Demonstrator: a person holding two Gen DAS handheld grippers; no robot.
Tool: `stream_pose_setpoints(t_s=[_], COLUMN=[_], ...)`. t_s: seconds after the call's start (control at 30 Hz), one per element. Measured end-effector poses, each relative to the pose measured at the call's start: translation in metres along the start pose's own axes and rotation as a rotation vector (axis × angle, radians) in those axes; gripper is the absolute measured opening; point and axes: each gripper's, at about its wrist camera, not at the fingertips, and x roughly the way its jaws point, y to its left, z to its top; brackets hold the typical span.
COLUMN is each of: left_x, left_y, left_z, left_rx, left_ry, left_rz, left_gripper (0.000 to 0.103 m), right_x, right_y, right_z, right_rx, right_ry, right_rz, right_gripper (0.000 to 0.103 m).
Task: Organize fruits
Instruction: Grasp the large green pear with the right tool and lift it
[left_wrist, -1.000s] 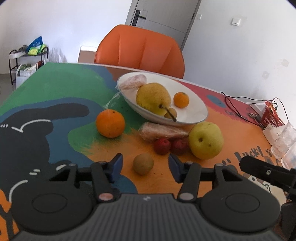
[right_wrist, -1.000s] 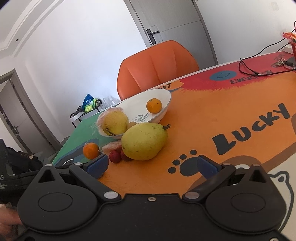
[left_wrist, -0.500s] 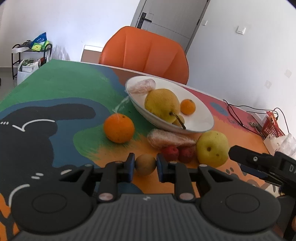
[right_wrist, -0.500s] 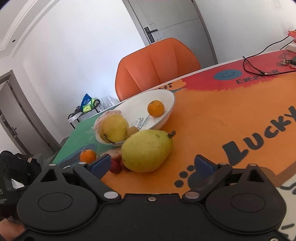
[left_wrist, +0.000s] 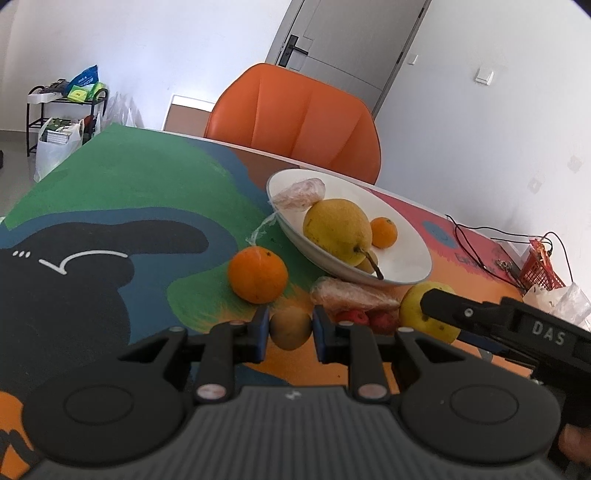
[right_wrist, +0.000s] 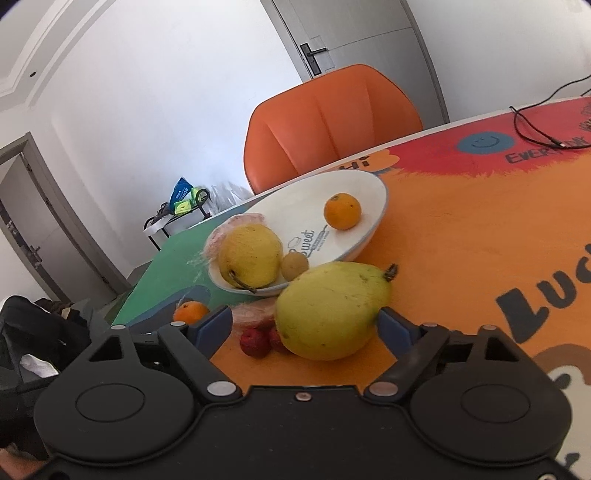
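Fruit lies scattered on a colourful table (left_wrist: 110, 192) around a white bowl (left_wrist: 410, 254). The left gripper (left_wrist: 290, 328) is clamped on a small brown kiwi (left_wrist: 291, 329), both blue pads touching its sides, low over the table. Just beyond it sit an orange (left_wrist: 257, 274), a wrapped fruit (left_wrist: 351, 295) and two red fruits (left_wrist: 364, 319). The right gripper (right_wrist: 306, 325) straddles a big green pear (right_wrist: 328, 310) lying on the table against the bowl; its jaws are closing, the right pad at the pear's side, the left pad apart from it. In the bowl lie a yellow pear (right_wrist: 249, 254), a small orange (right_wrist: 342, 211), a small brown fruit (right_wrist: 294, 263) and another wrapped fruit (left_wrist: 299, 189). An orange chair (left_wrist: 295, 122) stands behind.
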Motion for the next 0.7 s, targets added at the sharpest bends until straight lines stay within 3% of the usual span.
stream_pose_setpoints(t_s=[0.5, 0.57, 0.6, 0.7], left_x=[-0.007, -0.008, -0.009, -0.012], left_y=[0.008, 0.008, 0.008, 0.008], left_z=[0.003, 0.004, 0.004, 0.006], left_rx=[-0.009, -0.010, -0.010, -0.012], left_ry=[-0.014, -0.014, -0.017, -0.025], left_rz=[-0.009, -0.007, -0.007, -0.007], left_gripper=[0.023, 0.023, 0.023, 0.023], right_x=[0.026, 0.030, 0.031, 0.026], right_y=[0.005, 0.002, -0.001, -0.006], right_z=[0.002, -0.001, -0.002, -0.005], right_rx=[-0.035, -0.028, -0.018, -0.006], right_ry=[0.025, 0.040, 0.045, 0.040], right_rz=[-0.073, -0.082, -0.095, -0.084], right_gripper=[0.090, 0.083, 0.072, 0.065])
